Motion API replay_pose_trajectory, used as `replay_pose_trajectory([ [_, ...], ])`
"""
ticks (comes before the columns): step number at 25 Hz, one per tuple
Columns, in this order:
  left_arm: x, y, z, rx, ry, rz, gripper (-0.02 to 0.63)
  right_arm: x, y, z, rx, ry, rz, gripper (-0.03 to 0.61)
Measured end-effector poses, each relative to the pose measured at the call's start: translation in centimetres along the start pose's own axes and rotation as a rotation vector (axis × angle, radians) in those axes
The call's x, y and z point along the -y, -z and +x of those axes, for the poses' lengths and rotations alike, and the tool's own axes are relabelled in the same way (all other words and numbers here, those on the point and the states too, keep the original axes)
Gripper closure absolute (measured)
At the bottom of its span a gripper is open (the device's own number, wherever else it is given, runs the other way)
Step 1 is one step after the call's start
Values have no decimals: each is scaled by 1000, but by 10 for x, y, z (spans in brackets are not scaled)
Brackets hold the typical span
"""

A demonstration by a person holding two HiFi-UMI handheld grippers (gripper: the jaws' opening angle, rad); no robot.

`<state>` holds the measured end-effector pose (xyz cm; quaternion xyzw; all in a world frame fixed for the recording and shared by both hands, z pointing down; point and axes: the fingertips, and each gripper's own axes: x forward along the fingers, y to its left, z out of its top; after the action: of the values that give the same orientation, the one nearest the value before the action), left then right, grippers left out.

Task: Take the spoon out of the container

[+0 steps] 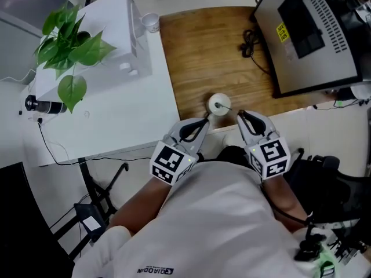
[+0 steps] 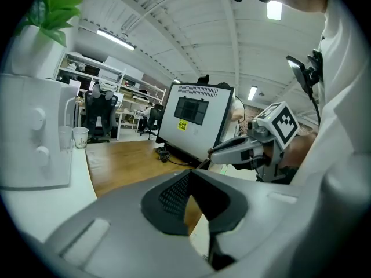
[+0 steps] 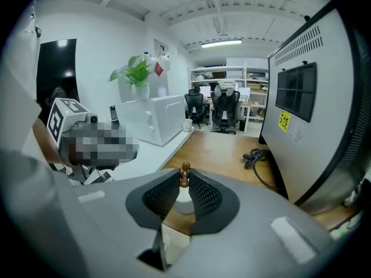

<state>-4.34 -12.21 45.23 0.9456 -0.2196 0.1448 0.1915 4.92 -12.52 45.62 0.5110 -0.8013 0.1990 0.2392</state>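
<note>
A small round white container [image 1: 219, 104] stands just beyond my two grippers in the head view. My right gripper [image 1: 239, 116] is shut on the brown, beaded end of the spoon's handle [image 3: 185, 172], which sticks up between the pads. Through the gap under that handle end the white container [image 3: 184, 202] shows. The spoon's bowl is hidden. My left gripper [image 1: 206, 120] hangs a little to the left of the container and apart from it. Its fingertips meet, and nothing is between them [image 2: 190, 175]. The right gripper [image 2: 217, 150] also shows at the right of the left gripper view.
A white desk [image 1: 133, 114] runs along the left with a white box-shaped appliance [image 1: 110, 45], a leafy plant [image 1: 69, 45] and a paper cup [image 1: 150, 22]. A grey machine case [image 1: 313, 33] stands at the right, with a black cable [image 1: 250, 42] on the wooden floor [image 1: 203, 57].
</note>
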Motion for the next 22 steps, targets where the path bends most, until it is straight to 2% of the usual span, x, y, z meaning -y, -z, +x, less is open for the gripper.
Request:
replay_pose_trajectory([
  [6,18,2,-16,37,-46,4,609,-9,-8,-22,58,-33,-30,523],
  [13,41,4,-28,90,-166,-11,609,-13,-1,-58,101,-109,-87,523],
  [22,138,18,-28,143,-230,-48,609,-15,27,-156,184,-172,-157,523],
])
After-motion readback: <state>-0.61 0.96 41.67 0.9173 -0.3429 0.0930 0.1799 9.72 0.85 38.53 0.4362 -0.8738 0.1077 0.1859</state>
